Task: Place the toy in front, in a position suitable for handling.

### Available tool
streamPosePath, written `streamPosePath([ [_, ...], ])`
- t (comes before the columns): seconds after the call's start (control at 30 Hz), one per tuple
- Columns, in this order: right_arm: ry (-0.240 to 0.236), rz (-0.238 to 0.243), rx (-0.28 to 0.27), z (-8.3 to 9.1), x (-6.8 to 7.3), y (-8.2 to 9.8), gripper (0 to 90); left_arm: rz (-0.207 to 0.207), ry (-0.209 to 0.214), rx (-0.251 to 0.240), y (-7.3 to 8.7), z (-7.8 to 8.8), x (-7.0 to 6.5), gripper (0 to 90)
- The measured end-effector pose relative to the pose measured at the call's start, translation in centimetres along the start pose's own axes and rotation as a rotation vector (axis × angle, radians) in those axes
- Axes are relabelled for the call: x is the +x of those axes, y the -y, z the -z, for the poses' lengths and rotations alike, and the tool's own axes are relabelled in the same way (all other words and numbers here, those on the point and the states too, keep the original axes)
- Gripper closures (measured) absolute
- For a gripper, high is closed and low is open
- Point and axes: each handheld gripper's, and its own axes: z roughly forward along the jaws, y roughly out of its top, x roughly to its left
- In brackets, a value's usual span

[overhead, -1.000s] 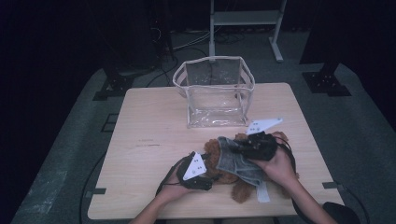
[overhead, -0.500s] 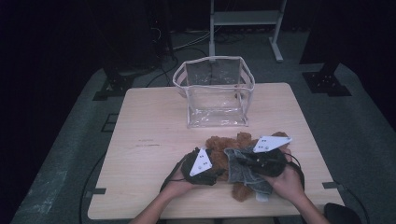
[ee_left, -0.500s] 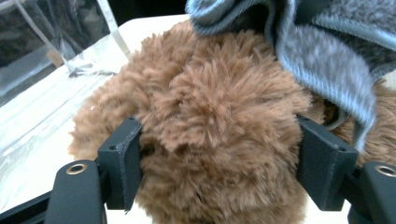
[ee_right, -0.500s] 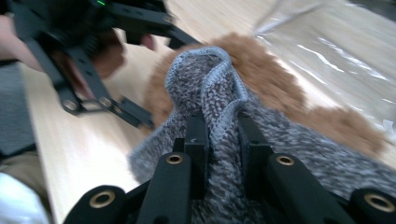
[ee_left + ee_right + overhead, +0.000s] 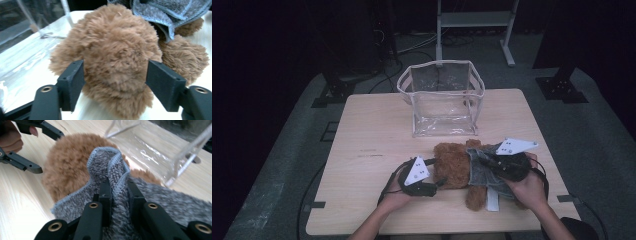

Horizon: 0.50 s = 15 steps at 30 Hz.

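Note:
A brown teddy bear [image 5: 452, 167] lies on the wooden table [image 5: 377, 135] near its front edge, with a grey knitted garment [image 5: 484, 180] over its body. My left gripper [image 5: 439, 181] is at the bear's head [image 5: 115, 45]. Its jaws have just been closing and their pads [image 5: 72, 82] press into the fur on both sides. My right gripper [image 5: 484, 161] is shut on a bunched fold of the garment's edge [image 5: 107, 162], just above the bear's body [image 5: 70, 160]. The garment [image 5: 170, 12] also hangs behind the head in the left gripper view.
A clear plastic bag [image 5: 442, 102] with an open top stands upright at the back middle of the table, just beyond the bear. The bag [image 5: 175, 152] is close to the right gripper's far side. A white strip [image 5: 492, 200] lies under the garment.
My right gripper has moved right and lower with the grey garment in it, toward the front edge. The left gripper stayed put and its jaws drew in on the bear's head.

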Motion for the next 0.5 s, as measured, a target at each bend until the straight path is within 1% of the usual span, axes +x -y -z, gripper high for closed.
streamPosePath([
  [0.07,-0.018,0.005,-0.024,-0.1,0.4,-0.4,76.7,0.019,0.001,-0.019,0.0,0.7,0.6,26.6],
  [0.13,-0.052,0.008,-0.051,-0.1,1.1,-1.0,76.7,0.034,-0.005,-0.041,-0.1,1.4,1.1,24.5],
  [0.23,-0.107,0.037,-0.082,-0.8,2.8,-1.9,76.7,0.044,-0.01,-0.067,-0.2,2.5,1.6,21.4],
  [0.27,-0.122,0.045,-0.085,-1.0,3.2,-2.1,76.7,0.048,-0.015,-0.075,-0.2,2.9,1.9,20.4],
  [0.33,-0.152,0.082,-0.084,-2.0,4.4,-2.7,76.6,0.052,-0.018,-0.084,-0.2,3.6,2.4,19.3],
  [0.4,-0.175,0.09,-0.077,-2.8,5.2,-3.0,76.5,0.055,-0.019,-0.089,-0.1,4.1,2.7,18.8],
  [0.43,-0.181,0.101,-0.065,-3.3,5.6,-3.1,76.5,0.057,-0.021,-0.089,0.0,4.3,2.9,18.3],
  [0.5,-0.178,0.119,-0.046,-4.0,5.9,-2.7,76.3,0.065,-0.026,-0.093,0.1,4.5,3.1,17.7],
])
